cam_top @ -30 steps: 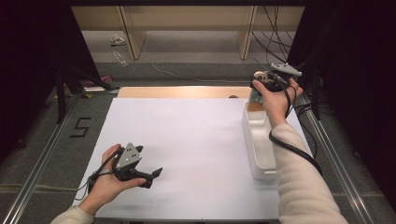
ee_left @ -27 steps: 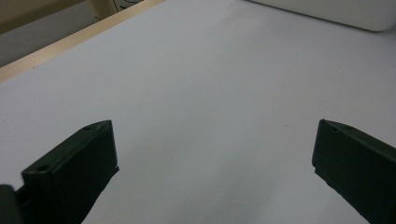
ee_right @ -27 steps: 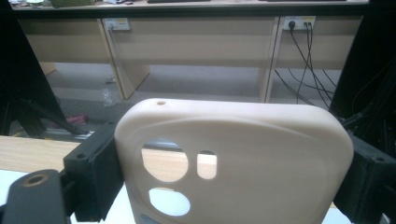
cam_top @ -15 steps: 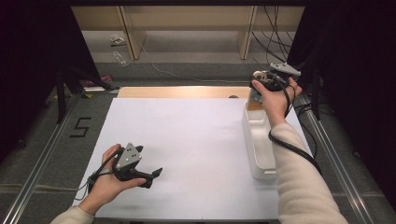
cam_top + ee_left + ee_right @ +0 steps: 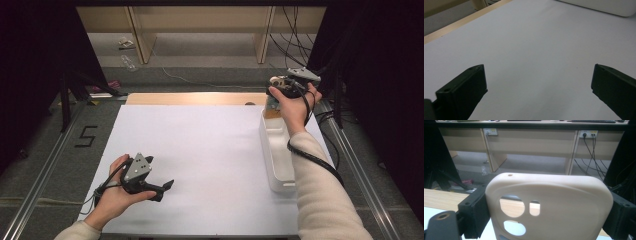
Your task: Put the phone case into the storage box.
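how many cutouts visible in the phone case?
3 whole in the phone case held by the right hand-held gripper: a large round one upper left, a small one beside it, another round one below. A fourth may start at the frame's bottom edge.

A beige phone case (image 5: 549,205) is clamped upright between the two black jaws of the right gripper (image 5: 546,212). Desks (image 5: 531,142) and cables (image 5: 591,155) are seen behind it.

Lab — taped table (image 5: 200,150), trailing cables (image 5: 295,30)
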Motion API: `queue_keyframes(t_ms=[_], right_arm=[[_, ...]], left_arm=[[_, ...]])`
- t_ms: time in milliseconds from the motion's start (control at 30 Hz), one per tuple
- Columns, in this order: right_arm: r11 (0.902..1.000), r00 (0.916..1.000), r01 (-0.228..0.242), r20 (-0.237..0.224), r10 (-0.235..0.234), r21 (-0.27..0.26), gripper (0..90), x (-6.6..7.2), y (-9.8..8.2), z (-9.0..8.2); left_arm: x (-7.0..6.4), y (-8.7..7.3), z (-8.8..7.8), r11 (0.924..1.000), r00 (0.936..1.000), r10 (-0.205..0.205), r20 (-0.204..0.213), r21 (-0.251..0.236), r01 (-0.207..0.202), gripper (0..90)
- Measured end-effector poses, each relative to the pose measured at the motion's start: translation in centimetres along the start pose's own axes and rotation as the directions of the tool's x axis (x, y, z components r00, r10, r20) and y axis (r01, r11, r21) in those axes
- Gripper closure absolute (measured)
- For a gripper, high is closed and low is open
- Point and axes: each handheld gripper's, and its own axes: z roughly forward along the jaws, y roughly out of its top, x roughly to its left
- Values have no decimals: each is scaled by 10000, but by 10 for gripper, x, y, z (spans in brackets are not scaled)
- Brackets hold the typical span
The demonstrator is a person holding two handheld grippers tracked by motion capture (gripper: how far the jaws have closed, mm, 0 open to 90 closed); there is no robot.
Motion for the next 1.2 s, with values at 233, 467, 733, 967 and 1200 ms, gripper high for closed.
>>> queue_keyframes(t_ms=[233,467,733,967,1200], right_arm=[[9999,9999,105,-53,-105,9,125,0,-1,2],[9999,9999,100,-108,-100,30,124,0,-2,3],[9999,9998,146,-142,-145,76,124,0,-4,4],[9999,9998,132,-166,-131,84,124,-1,-6,6],[9998,9998,132,-134,-130,129,124,-2,-7,6]], left_arm=[[0,0,0,10000,10000,-1,0,0,1,0],[0,0,0,10000,10000,0,1,2,0,0],[0,0,0,10000,10000,5,7,0,-5,0],[0,0,0,10000,10000,4,6,5,-4,0],[0,0,0,10000,10000,6,9,4,-7,0]])
